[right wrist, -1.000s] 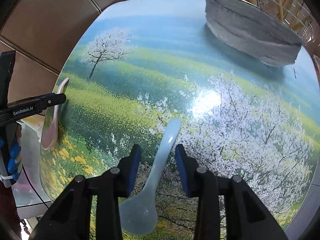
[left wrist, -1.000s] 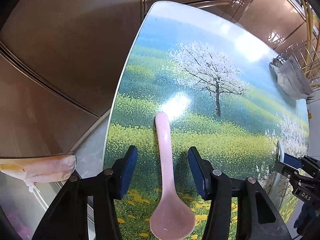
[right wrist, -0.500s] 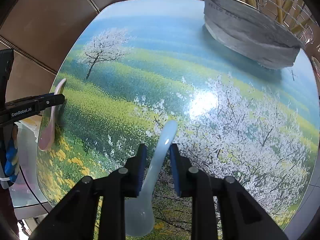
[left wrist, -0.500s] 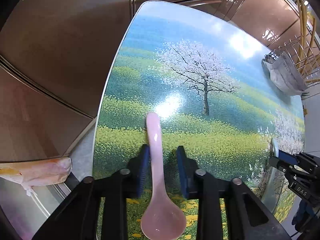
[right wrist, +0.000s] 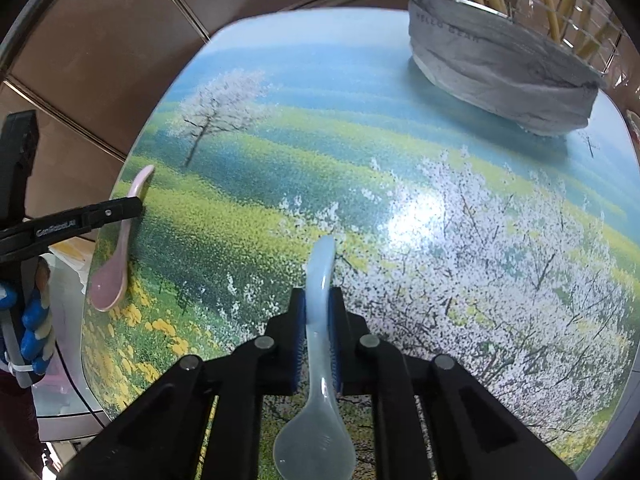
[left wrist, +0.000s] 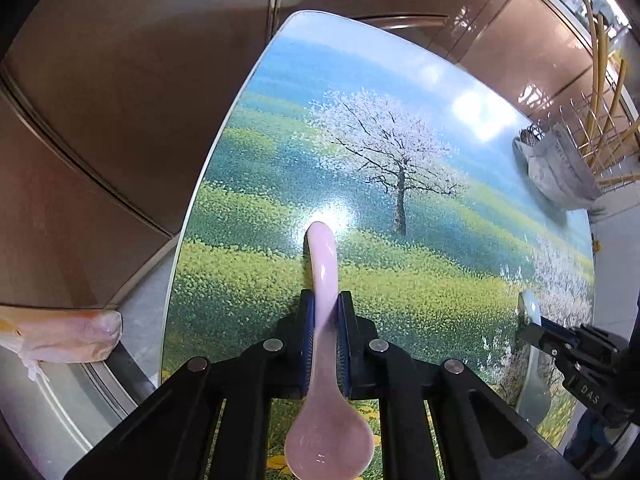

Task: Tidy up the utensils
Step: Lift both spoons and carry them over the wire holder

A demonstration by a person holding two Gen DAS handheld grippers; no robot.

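Note:
A pink ceramic spoon (left wrist: 326, 360) lies along my left gripper (left wrist: 325, 308), whose blue pads are shut on its handle; bowl end toward the camera. It also shows in the right wrist view (right wrist: 116, 256). A pale blue spoon (right wrist: 318, 364) is held the same way in my right gripper (right wrist: 317, 304), shut on its handle; it shows in the left wrist view (left wrist: 532, 364). Both spoons are over the table (right wrist: 320, 140) printed with blossom trees. A wire utensil rack (right wrist: 512, 4) wrapped in grey cloth holds chopsticks at the far right.
Brown tiled floor (left wrist: 120, 100) surrounds the table. A pink plastic-wrapped bundle (left wrist: 60, 334) lies left of the table edge. The rack also shows in the left wrist view (left wrist: 568, 160) at the table's far right.
Both grippers closed from open onto their spoon handles. Both spoons now appear lifted slightly off the table.

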